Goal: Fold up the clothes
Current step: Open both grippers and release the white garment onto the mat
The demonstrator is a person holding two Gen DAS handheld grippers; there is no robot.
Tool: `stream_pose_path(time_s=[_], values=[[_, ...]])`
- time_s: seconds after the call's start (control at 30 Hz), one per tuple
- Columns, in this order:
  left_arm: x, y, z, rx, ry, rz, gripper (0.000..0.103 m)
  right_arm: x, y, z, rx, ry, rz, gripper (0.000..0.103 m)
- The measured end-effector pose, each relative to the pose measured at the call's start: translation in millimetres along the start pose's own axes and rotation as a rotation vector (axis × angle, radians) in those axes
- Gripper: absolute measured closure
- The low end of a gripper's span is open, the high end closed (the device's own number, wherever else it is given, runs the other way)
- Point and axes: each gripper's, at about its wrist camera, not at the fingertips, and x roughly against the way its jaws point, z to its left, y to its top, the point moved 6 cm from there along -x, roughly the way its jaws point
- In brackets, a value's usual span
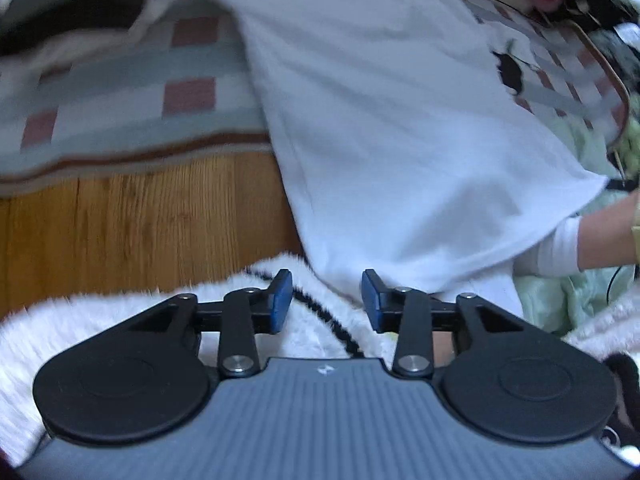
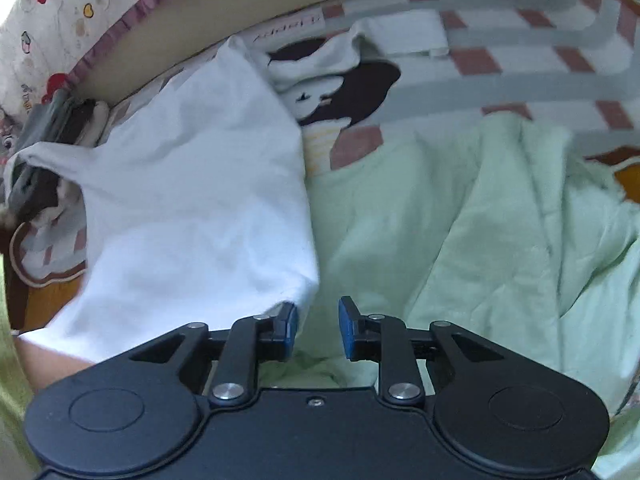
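A white T-shirt (image 1: 380, 120) lies spread over a checked mat, its near hem hanging down toward me. My left gripper (image 1: 326, 300) is open just below that hem, blue pads apart with only fluffy white fabric behind the gap. In the right wrist view the same white T-shirt (image 2: 192, 208) fills the left half, and its lower corner drapes against the left pad. My right gripper (image 2: 318, 328) is open, with pale green cloth showing through the gap and nothing pinched between the pads.
A checked mat (image 1: 120, 92) covers a wooden floor (image 1: 140, 224). A fluffy white garment (image 1: 120, 312) lies under the left gripper. A pale green garment (image 2: 460, 220) lies crumpled on the right. A black-and-white printed garment (image 2: 340, 84) and a cartoon-print cushion (image 2: 68, 12) lie beyond. A person's forearm (image 1: 608, 236) enters from the right.
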Motion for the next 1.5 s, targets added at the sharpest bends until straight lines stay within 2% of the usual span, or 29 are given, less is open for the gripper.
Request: stream_pose_path(time_s=[0.03,0.1,0.17,0.23,0.33,0.47,0.53,0.6,0.7,0.77,0.9,0.97,1.0,1.07,1.13,1.2,1.3,1.33,1.4,1.5], values=[[7.2,9.3,-1.8,-0.020,-0.007,-0.026,0.053,7.2,4.1,0.9,-0.006,0.046,-0.025,0.075],[20.1,32.8,-3.1,-0.045,-0.021,-0.095,0.042,25.3,15.8,4.3,-0.026,0.155,-0.091,0.066],[25.2,59.6,-2.8,-0.061,-0.005,-0.164,0.041,43.1,36.2,7.9,-0.035,0.270,-0.165,0.049],[19.2,91.4,-4.6,-0.072,0.032,-0.220,0.041,50.0,61.7,10.6,-0.027,0.336,-0.225,0.045],[-5.4,144.5,-6.7,-0.041,0.043,-0.263,0.040,23.0,109.4,26.6,-0.006,0.324,-0.177,0.045],[-47.0,214.4,-9.2,0.053,-0.015,-0.264,0.040,-28.8,189.8,68.2,0.090,0.251,-0.062,0.045],[-65.2,244.1,-5.0,0.106,-0.014,-0.287,0.040,-57.2,230.5,90.0,0.130,0.220,0.003,0.045],[-82.0,272.2,5.0,0.142,0.043,-0.323,0.039,-86.9,268.7,107.9,0.159,0.201,0.062,0.045],[-107.0,305.4,23.0,0.201,0.179,-0.327,0.039,-140.2,307.5,121.9,0.147,0.192,0.121,0.043],[-123.1,321.7,29.8,0.231,0.183,-0.304,0.039,-176.2,323.5,122.3,0.102,0.193,0.139,0.043],[-154.9,355.1,37.5,0.252,0.189,-0.262,0.039,-226.1,328.4,105.6,-0.009,0.219,0.133,0.043],[-169.6,371.1,36.8,0.232,0.214,-0.242,0.038,-246.5,333.2,94.5,-0.067,0.167,0.102,0.041],[-176.4,378.5,36.0,0.214,0.223,-0.232,0.034,-254.5,336.3,89.2,-0.096,0.147,0.084,0.040],[-192.2,393.4,35.1,0.206,0.217,-0.215,0.030,-267.9,343.1,80.7,-0.145,0.128,0.054,0.038],[-211.3,409.0,40.6,0.232,0.195,-0.209,0.030,-279.6,350.6,79.9,-0.174,0.150,0.040,0.036],[-229.4,422.6,47.8,0.255,0.205,-0.215,0.030,-292.7,357.7,83.6,-0.197,0.188,0.041,0.035],[-251.0,441.1,52.8,0.209,0.226,-0.244,0.030,-312.9,360.4,95.0,-0.222,0.281,0.111,0.035],[-257.1,446.7,52.7,0.180,0.226,-0.251,0.030,-318.4,358.5,98.2,-0.227,0.286,0.132,0.035],[-269.1,455.8,51.3,0.137,0.174,-0.242,0.030,-328.1,354.3,103.8,-0.236,0.283,0.164,0.035],[-284.9,465.5,49.0,0.108,0.063,-0.207,0.029,-337.4,353.7,106.7,-0.235,0.248,0.138,0.035]])
